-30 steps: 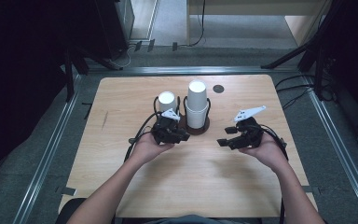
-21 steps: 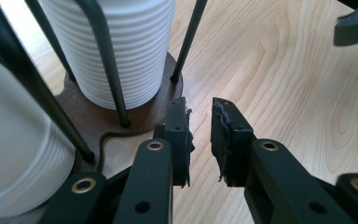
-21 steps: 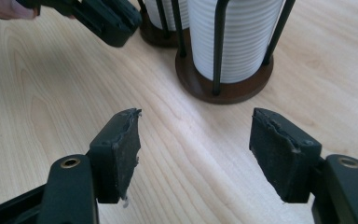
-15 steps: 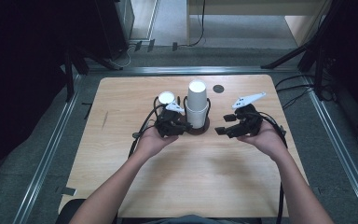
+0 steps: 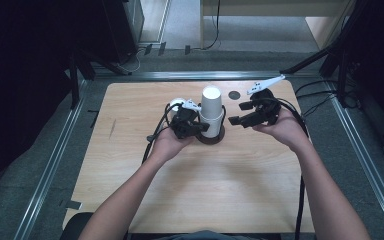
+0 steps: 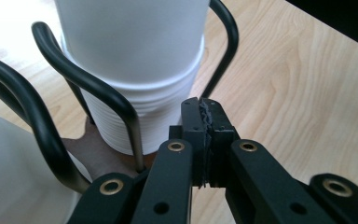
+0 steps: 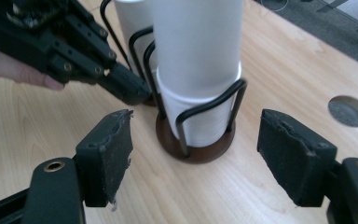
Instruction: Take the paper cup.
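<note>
Wooden table (image 5: 190,200), white stacked cups (image 5: 211,111)

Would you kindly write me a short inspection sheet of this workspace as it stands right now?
Surface: light wooden table, with a round hole near the far edge.
Job's things: stack of white cups upright in a black wire holder on a dark round base; a second white stack just left of it.
Clutter: nothing seen.
Grippers: left gripper shut, empty, beside the holder's wire; right gripper open, facing the holder, apart from it.
Cables: black cable trailing from the left gripper; another along the right forearm.
Surroundings: metal rails, grey floor, dark stands.
</note>
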A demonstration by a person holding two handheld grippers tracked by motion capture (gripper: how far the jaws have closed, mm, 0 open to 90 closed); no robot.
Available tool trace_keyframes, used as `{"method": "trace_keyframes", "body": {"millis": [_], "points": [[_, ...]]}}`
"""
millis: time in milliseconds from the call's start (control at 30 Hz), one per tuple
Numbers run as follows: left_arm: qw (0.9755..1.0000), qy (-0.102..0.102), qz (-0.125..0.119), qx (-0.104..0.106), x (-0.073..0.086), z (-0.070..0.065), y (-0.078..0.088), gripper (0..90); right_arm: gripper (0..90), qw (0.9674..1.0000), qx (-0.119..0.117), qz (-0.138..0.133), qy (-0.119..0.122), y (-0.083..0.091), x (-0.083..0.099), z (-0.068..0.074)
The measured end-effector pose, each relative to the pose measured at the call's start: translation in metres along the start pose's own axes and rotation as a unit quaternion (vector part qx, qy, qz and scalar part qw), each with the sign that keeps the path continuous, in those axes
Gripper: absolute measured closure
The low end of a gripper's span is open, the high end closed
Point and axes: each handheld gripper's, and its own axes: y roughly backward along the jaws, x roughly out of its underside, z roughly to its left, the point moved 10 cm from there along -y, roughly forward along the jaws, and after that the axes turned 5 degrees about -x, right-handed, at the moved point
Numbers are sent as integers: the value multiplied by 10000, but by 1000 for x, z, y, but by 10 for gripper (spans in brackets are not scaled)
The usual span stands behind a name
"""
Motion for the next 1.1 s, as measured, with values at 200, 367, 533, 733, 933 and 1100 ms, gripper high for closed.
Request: {"method": "trace_keyframes", "body": {"millis": [200, 367, 533, 733, 933, 1100], "points": [[10000, 61, -9, -13, -2, 3, -3, 894, 260, 10000, -24, -55, 0, -3, -18, -7], [9999, 92, -58, -7, -6, 4, -3, 892, 243, 9998, -60, -102, 148, -12, -32, -7], [9999, 107, -23, -36, -5, 6, -5, 890, 220, 9997, -67, -87, 228, -24, -46, -4], [9999, 107, -66, 3, -5, 6, -6, 872, 207, 9994, -25, 29, 355, -37, -53, -4], [9999, 116, -92, -3, -5, 6, -6, 872, 201, 9993, -1, 68, 377, -49, -59, -5], [9999, 91, -92, -24, -5, 6, -5, 871, 210, 9992, -7, 122, 390, -60, -66, -3]]}}
